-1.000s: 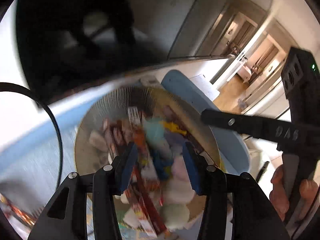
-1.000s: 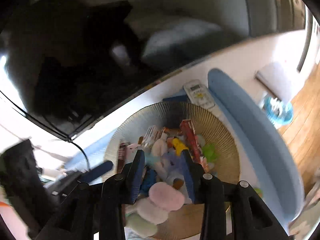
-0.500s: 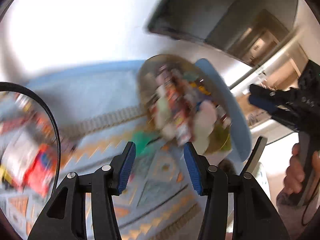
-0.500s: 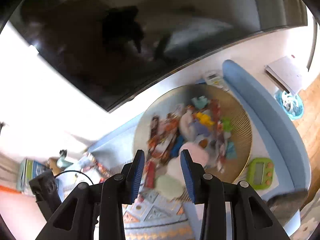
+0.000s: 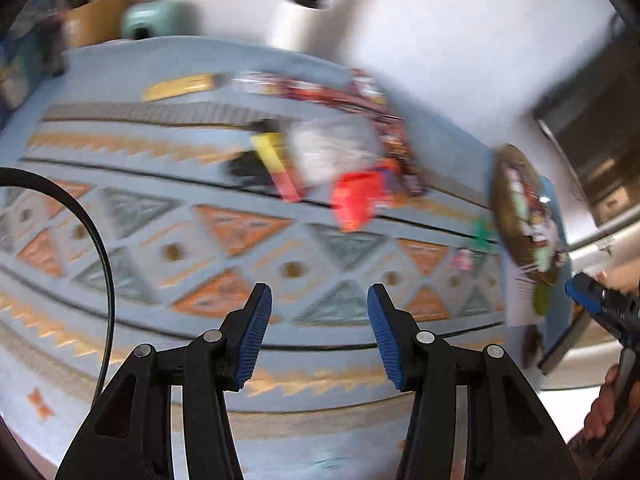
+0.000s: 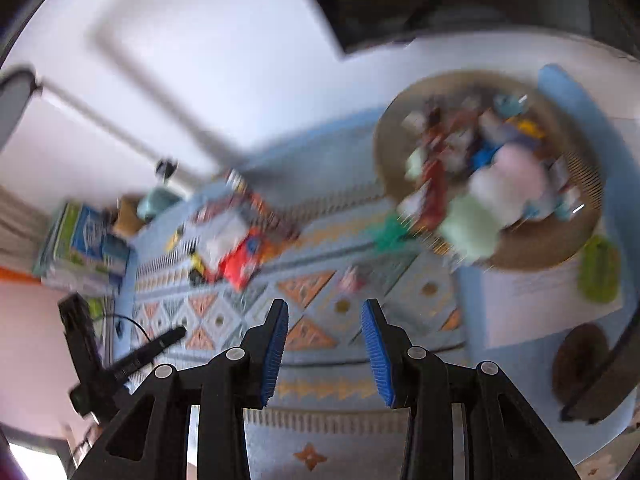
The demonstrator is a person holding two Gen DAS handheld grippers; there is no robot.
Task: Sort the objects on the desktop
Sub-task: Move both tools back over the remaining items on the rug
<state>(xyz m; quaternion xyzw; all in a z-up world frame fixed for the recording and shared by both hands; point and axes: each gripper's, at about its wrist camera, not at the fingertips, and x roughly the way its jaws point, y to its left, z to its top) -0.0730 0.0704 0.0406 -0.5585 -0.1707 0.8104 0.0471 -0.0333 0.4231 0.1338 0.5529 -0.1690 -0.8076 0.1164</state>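
Left wrist view: our left gripper (image 5: 316, 332) hangs partly open and empty over the patterned mat (image 5: 240, 236) on the counter. The blurred heap of packets (image 5: 340, 152), seemingly unsorted, sits toward the mat's far edge; the basket (image 5: 520, 216) stands at its right end.

Right wrist view: our right gripper (image 6: 324, 346) is likewise parted and holds nothing. The basket (image 6: 576, 240), full of soft toys and packets, occupies the counter's far right corner, probably as the collecting place; the heap (image 6: 236, 248) lies left.

Next move: we judge one gripper must reach the heap.
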